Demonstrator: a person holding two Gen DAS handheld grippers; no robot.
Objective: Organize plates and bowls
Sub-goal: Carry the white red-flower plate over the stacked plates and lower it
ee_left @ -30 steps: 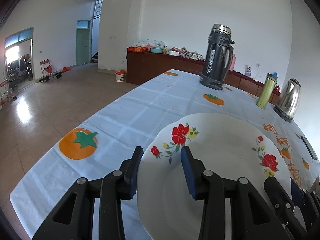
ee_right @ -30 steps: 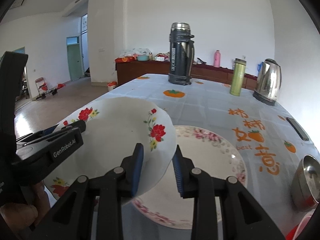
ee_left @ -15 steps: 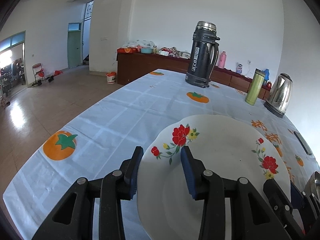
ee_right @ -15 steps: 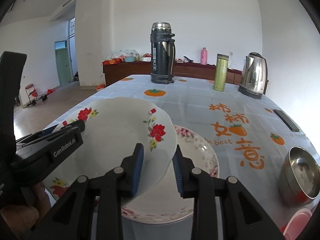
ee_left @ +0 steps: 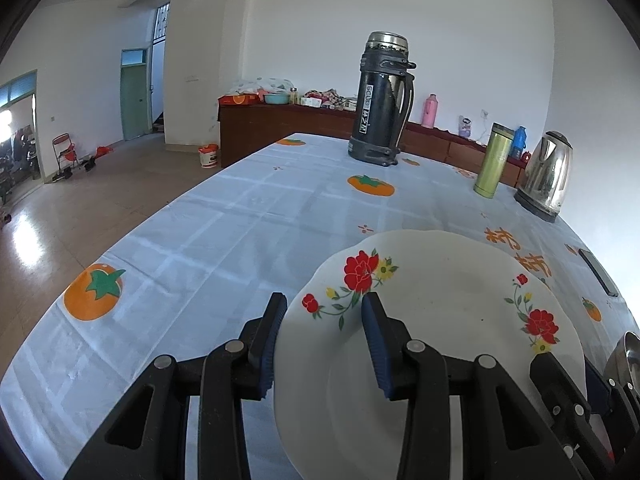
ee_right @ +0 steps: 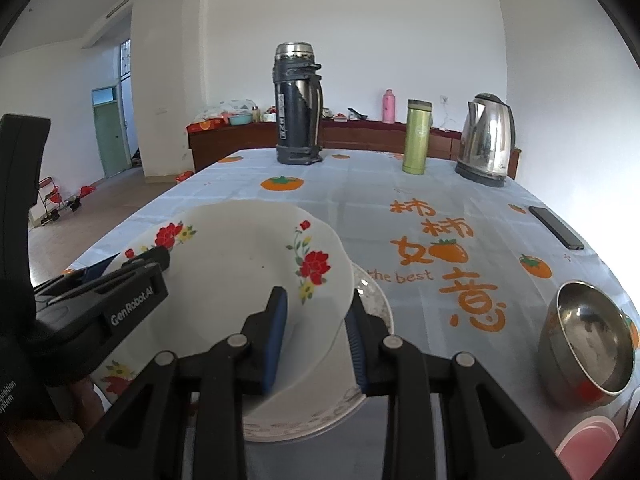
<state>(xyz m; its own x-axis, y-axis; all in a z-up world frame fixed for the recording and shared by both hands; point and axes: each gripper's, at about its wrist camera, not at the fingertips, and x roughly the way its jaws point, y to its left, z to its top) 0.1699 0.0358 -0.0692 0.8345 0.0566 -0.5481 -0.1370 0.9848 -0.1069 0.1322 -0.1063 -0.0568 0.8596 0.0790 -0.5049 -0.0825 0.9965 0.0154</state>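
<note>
White walls and a long dark sideboard (ee_left: 304,120) close off the far end of the room, and in front of them stretches a worktop (ee_left: 224,232) covered with a pale blue cloth printed with orange persimmons. At its far end stand a tall black thermos jug (ee_right: 298,106), a green flask (ee_right: 417,136) and a steel kettle (ee_right: 486,140), well apart from each other, and a dark phone (ee_right: 556,227) lies flat near the right edge. A white plate with red flowers (ee_left: 440,320) is held up off the cloth, tilted, between both tools: the left tongs (ee_left: 322,340) grip its left rim, one blue pad under the edge and the other on the upper face, while the right tongs (ee_right: 316,336) clamp its right rim in the same narrow way, one pad on top and one beneath. From the right wrist view the left tongs show as a black body (ee_right: 104,304) with white lettering, and part of a hand (ee_right: 40,440) shows below it. Under the raised plate, resting on the worktop, lies a second plate with a patterned border (ee_right: 372,300), its edge peeking out just beside the right tongs. A steel bowl (ee_right: 588,340) sits near the right, apart from the plates, and a pink container (ee_right: 588,444) shows at the lower right corner.
</note>
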